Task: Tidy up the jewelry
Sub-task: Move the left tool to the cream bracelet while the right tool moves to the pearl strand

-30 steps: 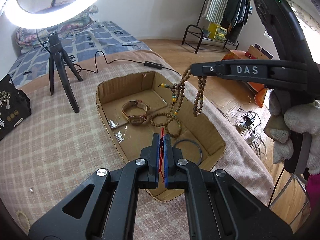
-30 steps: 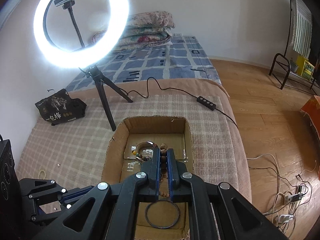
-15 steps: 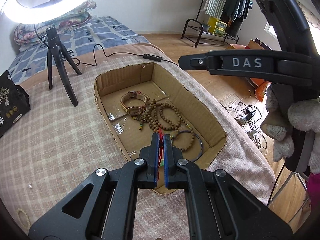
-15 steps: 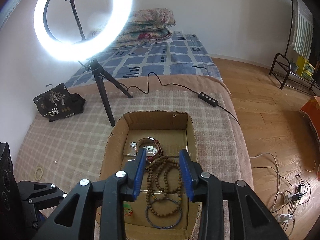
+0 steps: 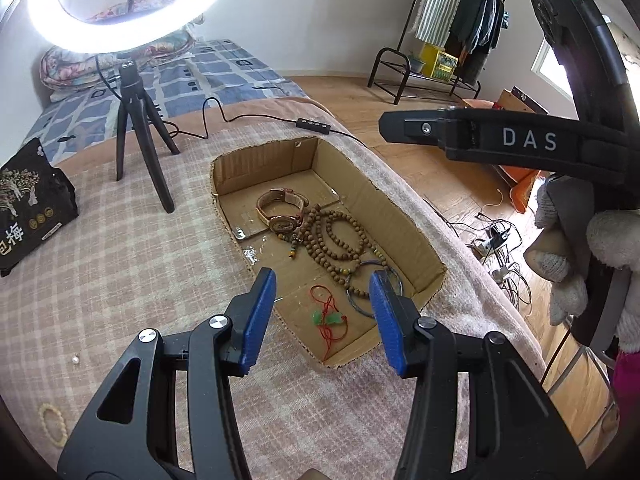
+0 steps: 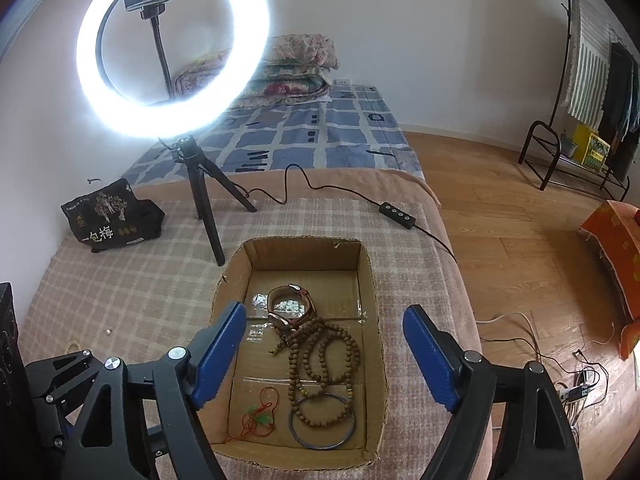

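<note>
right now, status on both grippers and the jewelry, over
Left gripper and right gripper both just opened, nothing between the jaws. Red cord pendant and wooden bead strand lie in the cardboard box. Nothing blocking.

Light: I see a lit ring light [image 6: 172,52] on a black tripod [image 6: 200,192].
Bag: black snack bag [image 6: 112,220] left of it.
Floor: clothes rack [image 6: 580,92] beyond.

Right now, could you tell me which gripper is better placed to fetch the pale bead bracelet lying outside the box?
Probably the left gripper: open, empty, with the pale bracelet at its own side.
</note>
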Action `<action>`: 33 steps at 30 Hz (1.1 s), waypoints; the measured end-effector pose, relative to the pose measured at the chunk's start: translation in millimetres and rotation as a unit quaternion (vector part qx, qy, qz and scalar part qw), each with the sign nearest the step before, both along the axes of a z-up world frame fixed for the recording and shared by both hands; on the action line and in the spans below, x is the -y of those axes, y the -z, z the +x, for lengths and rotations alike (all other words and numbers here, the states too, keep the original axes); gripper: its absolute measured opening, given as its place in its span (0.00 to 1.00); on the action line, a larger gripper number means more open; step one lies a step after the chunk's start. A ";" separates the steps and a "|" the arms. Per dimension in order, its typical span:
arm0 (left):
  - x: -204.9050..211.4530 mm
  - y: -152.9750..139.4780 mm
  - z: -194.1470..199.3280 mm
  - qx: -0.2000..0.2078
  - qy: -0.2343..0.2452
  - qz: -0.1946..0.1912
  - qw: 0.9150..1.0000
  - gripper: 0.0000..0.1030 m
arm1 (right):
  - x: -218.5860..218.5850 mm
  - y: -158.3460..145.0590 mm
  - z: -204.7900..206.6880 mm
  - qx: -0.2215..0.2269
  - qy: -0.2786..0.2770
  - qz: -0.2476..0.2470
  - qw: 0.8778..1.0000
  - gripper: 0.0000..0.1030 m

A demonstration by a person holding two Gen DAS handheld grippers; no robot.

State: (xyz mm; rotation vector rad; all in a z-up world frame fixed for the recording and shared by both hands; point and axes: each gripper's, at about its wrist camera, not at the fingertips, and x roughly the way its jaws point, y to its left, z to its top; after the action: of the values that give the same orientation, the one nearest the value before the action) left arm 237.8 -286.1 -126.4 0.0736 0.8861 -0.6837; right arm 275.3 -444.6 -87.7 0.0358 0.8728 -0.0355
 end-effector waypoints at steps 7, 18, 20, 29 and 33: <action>-25.7 -10.4 -10.6 0.012 -0.010 0.000 1.000 0.48 | -14.1 -4.1 -10.0 -0.003 -0.003 0.002 1.000 0.84; -113.0 -18.5 -21.0 0.040 -0.059 0.014 0.997 0.48 | -46.8 -10.4 -35.7 0.035 -0.031 -0.003 0.999 0.90; -135.1 -17.5 -21.6 0.042 -0.073 0.012 0.996 0.48 | -53.6 -10.2 -39.9 0.040 -0.038 0.003 0.998 0.90; -233.9 -2.9 -26.8 0.042 -0.149 0.043 0.987 0.48 | -90.4 -3.3 -58.7 0.056 -0.077 0.038 0.995 0.91; -275.4 6.1 -27.8 0.030 -0.186 0.043 0.981 0.48 | -111.6 5.7 -62.4 0.044 -0.090 0.028 0.995 0.97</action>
State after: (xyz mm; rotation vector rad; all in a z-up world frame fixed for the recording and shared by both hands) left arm 210.1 -10.6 -132.5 0.0042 0.8412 -0.2922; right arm 212.9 -333.0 -93.3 0.0106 0.7853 0.1583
